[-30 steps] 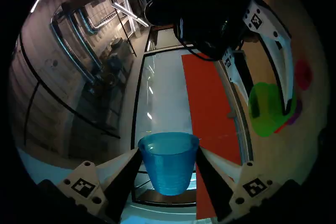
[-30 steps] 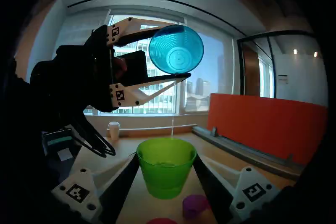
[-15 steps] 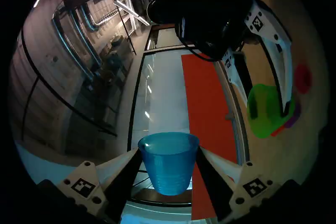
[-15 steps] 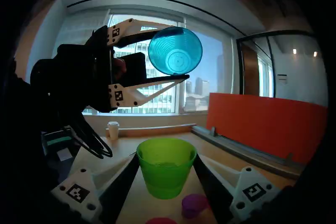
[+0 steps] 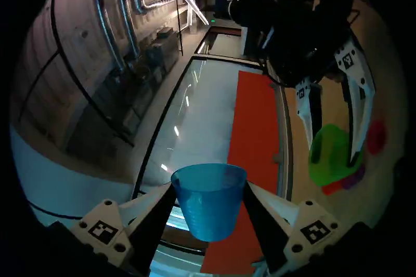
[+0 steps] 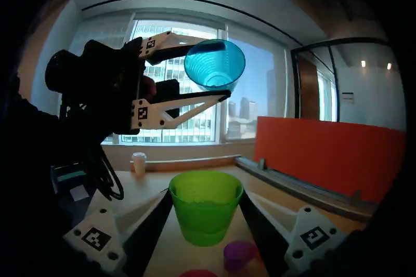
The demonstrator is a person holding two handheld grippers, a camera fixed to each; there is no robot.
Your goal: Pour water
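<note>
The left gripper [image 5: 208, 186] clamps the tilted blue cup [image 5: 209, 209], above and ahead of the right gripper [image 6: 206, 194]. That gripper pinches the upright green cup [image 6: 205, 217] between its fingers.

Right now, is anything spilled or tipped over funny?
The blue cup in the left tongs is tipped sideways, up in the air above the green cup that the right tongs hold. No puddle shows on the table.

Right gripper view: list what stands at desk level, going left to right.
white paper cup → green cup → orange partition
</note>
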